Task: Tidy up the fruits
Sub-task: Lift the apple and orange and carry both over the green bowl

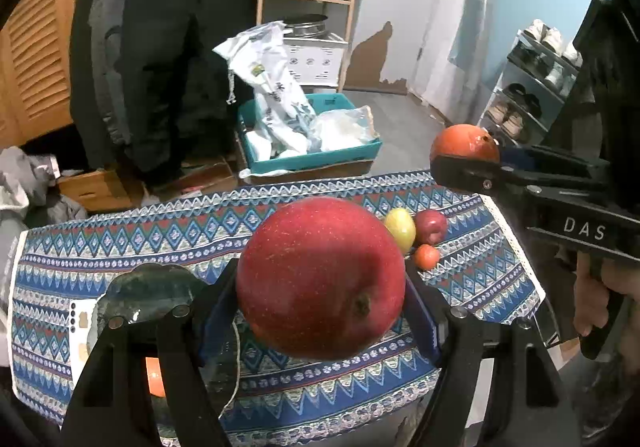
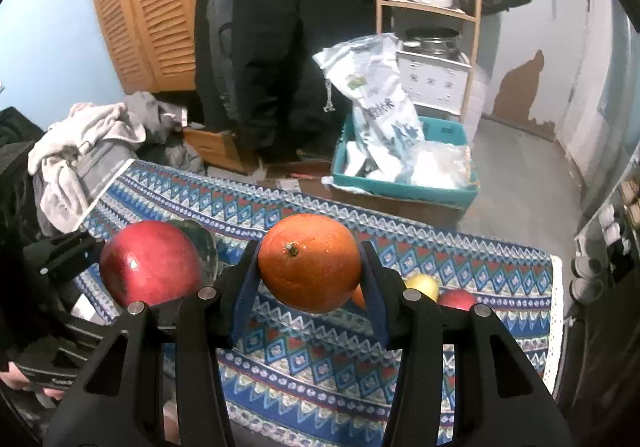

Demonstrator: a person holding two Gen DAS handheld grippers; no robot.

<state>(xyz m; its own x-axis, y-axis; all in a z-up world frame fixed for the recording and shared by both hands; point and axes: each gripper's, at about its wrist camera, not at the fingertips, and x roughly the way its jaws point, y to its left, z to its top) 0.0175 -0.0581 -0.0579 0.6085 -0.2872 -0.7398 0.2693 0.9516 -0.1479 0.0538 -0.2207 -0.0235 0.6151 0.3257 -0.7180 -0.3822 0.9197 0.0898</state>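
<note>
With the left gripper [image 1: 320, 311] clamping a big red apple [image 1: 320, 279] and the right gripper [image 2: 310, 283] squeezing a round orange [image 2: 310, 261] above the patterned tablecloth [image 1: 120, 247], three small fruits [image 1: 416, 235] are waiting unsorted.

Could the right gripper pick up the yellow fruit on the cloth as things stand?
Probably not yet: the right gripper has its jaws shut on an orange. The yellow fruit lies unobstructed, beside two red fruits.
</note>
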